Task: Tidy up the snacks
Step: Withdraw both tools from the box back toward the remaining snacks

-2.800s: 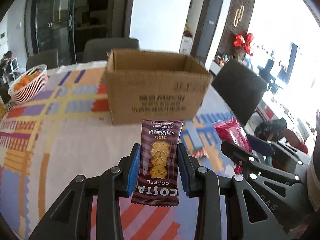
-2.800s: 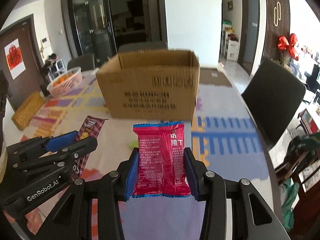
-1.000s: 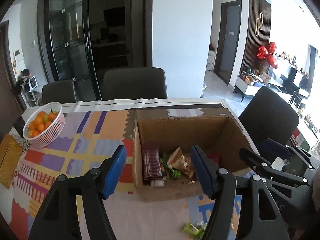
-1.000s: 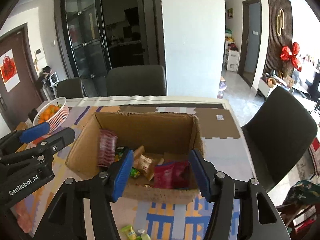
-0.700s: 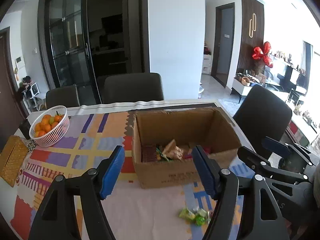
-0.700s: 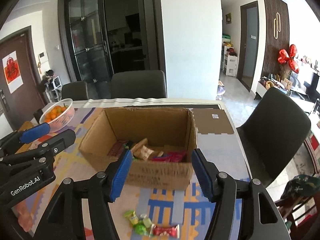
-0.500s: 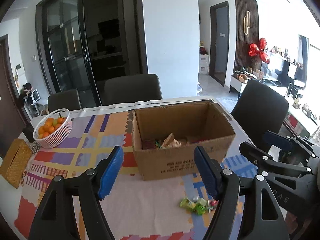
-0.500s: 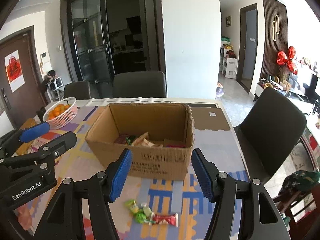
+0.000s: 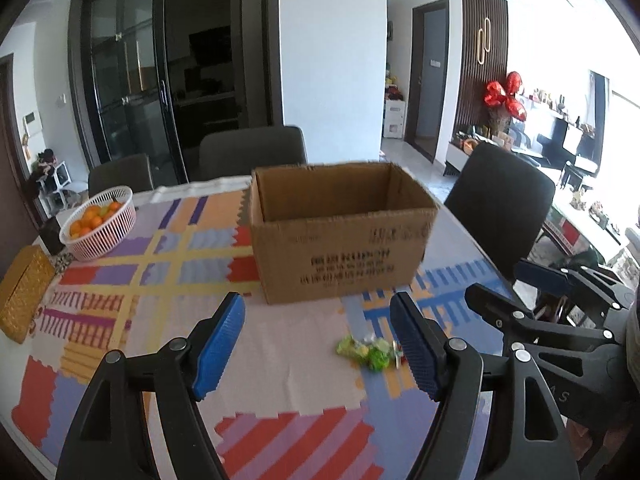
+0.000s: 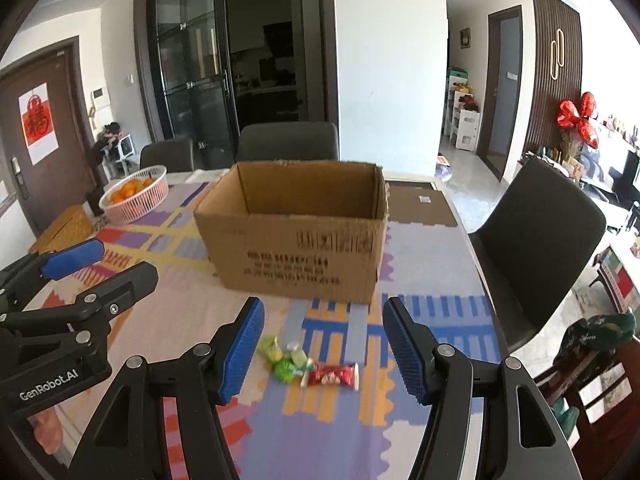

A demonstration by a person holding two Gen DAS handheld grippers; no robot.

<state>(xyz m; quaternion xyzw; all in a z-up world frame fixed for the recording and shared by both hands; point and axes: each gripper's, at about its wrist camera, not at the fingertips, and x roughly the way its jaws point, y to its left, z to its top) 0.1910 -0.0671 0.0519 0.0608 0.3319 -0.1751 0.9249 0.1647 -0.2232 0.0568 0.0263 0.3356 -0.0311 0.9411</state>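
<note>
At nine o'clock on the patterned tablecloth [image 9: 168, 248] sits a woven golden box [image 9: 22, 294], and towards ten o'clock a white plastic basket of oranges [image 9: 98, 222]. The left gripper [image 9: 316, 344], black with blue pads, is released and holds nothing; its jaws have just been opening. At twelve o'clock stands the open brown cardboard box [image 9: 340, 236], upright, its contents hidden from this angle. Near six o'clock, in front of the box and apart from it, lie small green-wrapped candies [image 10: 284, 360] with a red-wrapped candy [image 10: 332, 376] touching them on the right. The right gripper [image 10: 322, 350] hangs released above them, empty. A dark upholstered chair [image 10: 536, 240] stands at three o'clock.
</note>
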